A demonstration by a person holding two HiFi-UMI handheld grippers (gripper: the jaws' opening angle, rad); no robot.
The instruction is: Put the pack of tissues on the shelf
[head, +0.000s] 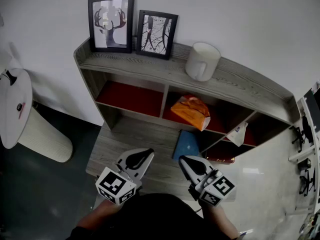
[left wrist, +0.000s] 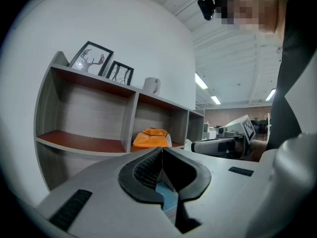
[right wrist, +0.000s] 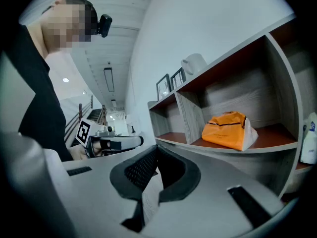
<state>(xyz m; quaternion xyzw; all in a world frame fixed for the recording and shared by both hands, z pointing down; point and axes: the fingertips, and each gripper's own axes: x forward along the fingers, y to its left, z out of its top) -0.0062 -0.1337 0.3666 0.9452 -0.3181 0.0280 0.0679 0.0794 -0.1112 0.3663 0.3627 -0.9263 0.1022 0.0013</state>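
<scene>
Where the shelf [head: 240, 79] stands: against the white wall, grey wood with red-brown boards inside and open compartments across it.
Round table [head: 15, 109]: white, off to the left of the shelf, well apart from both tools.
Low ledge [head: 135, 136]: grey board jutting out at the foot of the shelf, straight ahead of the two grippers.
Left gripper [head: 149, 154]: jaws closed tip to tip, holding nothing, hovering over the ledge's near edge.
Right gripper [head: 184, 159]: jaws pressed together too, empty, just beside the left one.
Pack of tissues [head: 191, 111]: orange, already lying in the middle compartment, tilted on the red-brown board.
Blue flat item [head: 187, 145]: on the ledge, right between the right gripper and the tissues' compartment.
Two framed pictures [head: 111, 23]: leaning on the wall at the top board's left end.
Mug [head: 202, 60]: white, on the top board, above the tissues.
Small white bottle [head: 238, 133]: in the compartment to the right of the tissues.
</scene>
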